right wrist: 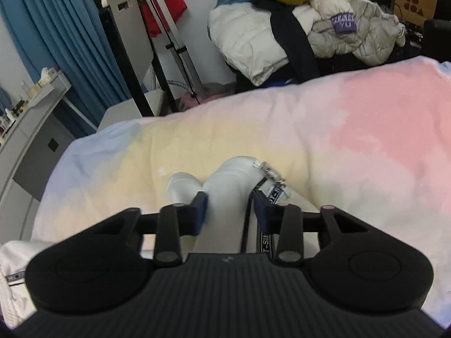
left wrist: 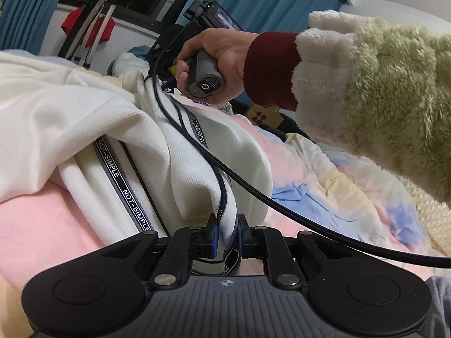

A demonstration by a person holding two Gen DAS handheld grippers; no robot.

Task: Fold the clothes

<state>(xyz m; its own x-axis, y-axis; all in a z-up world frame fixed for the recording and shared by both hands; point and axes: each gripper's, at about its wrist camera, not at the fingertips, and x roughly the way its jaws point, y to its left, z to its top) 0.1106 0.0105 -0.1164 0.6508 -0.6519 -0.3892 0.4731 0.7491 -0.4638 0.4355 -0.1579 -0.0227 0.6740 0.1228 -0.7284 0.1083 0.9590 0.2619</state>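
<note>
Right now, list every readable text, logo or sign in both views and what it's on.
"NOT-SIMPLE", repeated: dark tape trim on the white garment.
Power symbol: butt of the grey handle in the person's hand.
Dot logo, no words: brown paper bag.
Purple patch on the pale puffer jacket: letters blurred, unreadable.
Trim by the right gripper: partial, unreadable.
</note>
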